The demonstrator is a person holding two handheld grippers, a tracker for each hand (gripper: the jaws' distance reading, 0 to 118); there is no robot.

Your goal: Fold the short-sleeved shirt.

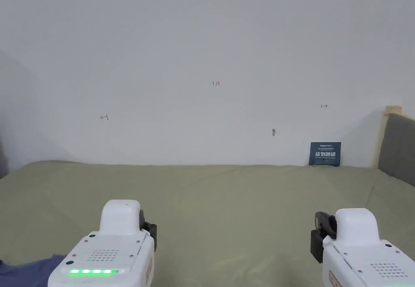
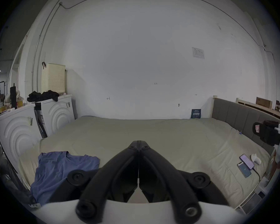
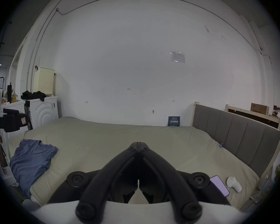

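A blue short-sleeved shirt (image 2: 58,167) lies crumpled at the near left corner of the bed (image 2: 168,135); a corner of the shirt (image 1: 24,269) peeks in at the bottom left of the head view, and the shirt (image 3: 31,158) also lies left in the right gripper view. My left gripper (image 2: 138,142) is shut with nothing between its jaws, held above the bed to the right of the shirt. My right gripper (image 3: 138,143) is shut and empty too, farther right over the bare sheet. In the head view both white gripper bodies sit low, left (image 1: 117,243) and right (image 1: 360,247).
The bed (image 1: 227,203) has an olive-green sheet and a grey headboard (image 3: 233,135) on the right. Two phones (image 2: 246,164) and a small white object (image 2: 255,158) lie near the right front corner. White washing machines (image 2: 39,119) with dark clothes and a basket stand left.
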